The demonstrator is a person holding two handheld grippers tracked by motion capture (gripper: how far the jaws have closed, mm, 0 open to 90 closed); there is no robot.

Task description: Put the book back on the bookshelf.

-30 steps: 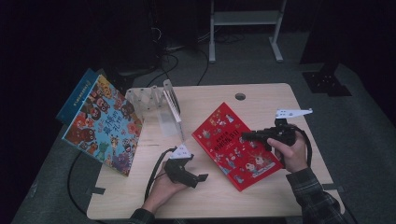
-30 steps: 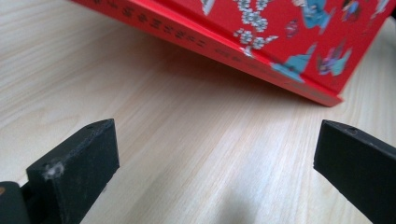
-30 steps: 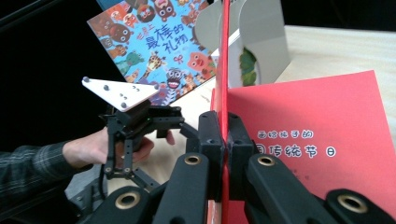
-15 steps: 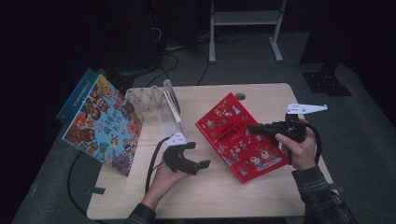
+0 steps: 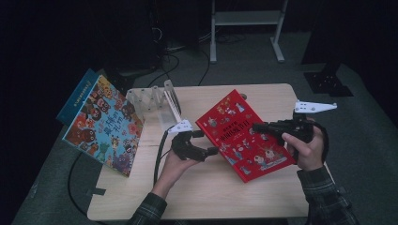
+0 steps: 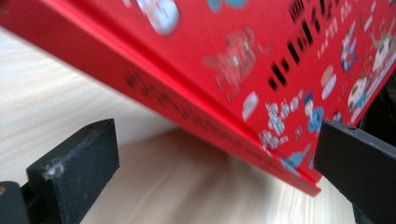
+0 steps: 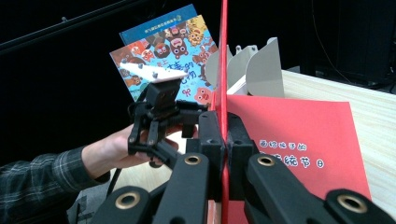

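Red picture book [image 5: 241,135]: we note it newly lifted, right claw [image 5: 257,126] clamped on its cover (left claw [image 5: 209,142] apart, now beneath its spine), ready for racking.

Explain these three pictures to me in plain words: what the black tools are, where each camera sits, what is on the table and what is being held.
A person sits at a wooden table with a hand-held gripper, a black two-jaw clamp tool, in each hand. The high view looks down from above the person. The other two cameras ride on the tools and look along their jaws.

The right hand-held gripper is shut on the cover of a red picture book; in its own view the red cover stands edge-on between its jaws. The left hand-held gripper is open, with the book's spine edge just ahead of its jaws.

Also there: a clear slotted book rack and a colourful cartoon book leaning at the table's left edge.
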